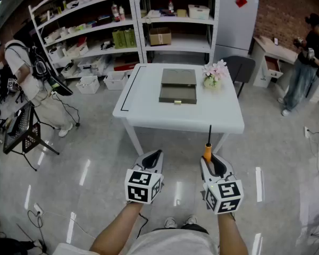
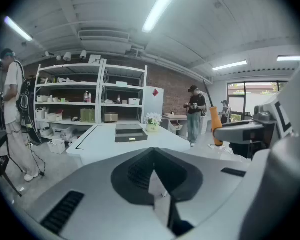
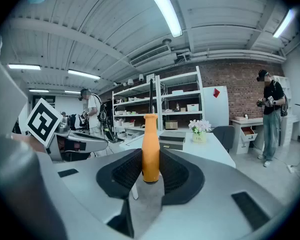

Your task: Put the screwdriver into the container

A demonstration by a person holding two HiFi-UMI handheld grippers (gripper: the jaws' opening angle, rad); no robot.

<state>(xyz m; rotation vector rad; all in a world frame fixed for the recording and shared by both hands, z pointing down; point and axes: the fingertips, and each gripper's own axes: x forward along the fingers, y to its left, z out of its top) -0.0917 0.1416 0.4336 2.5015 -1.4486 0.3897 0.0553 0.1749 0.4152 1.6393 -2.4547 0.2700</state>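
Note:
An orange-handled screwdriver (image 1: 207, 151) with a black shaft stands in my right gripper (image 1: 212, 162), its tip pointing away from me towards the table. In the right gripper view the jaws press on the handle (image 3: 150, 149) from both sides. The container, a flat grey box (image 1: 177, 86) with its front drawer part out, lies in the middle of the white table (image 1: 149, 110), well ahead of both grippers. My left gripper (image 1: 153, 157) hovers over the floor beside the right one, its jaws together with nothing in them (image 2: 154, 152). The left gripper view also catches the screwdriver (image 2: 216, 126).
A vase of pink flowers (image 1: 213, 74) stands on the table right of the box, with a dark chair (image 1: 240, 67) behind it. Shelving (image 1: 122, 31) and a white cabinet (image 1: 235, 23) line the back wall. One person (image 1: 21, 73) stands at left, another (image 1: 308, 62) at right.

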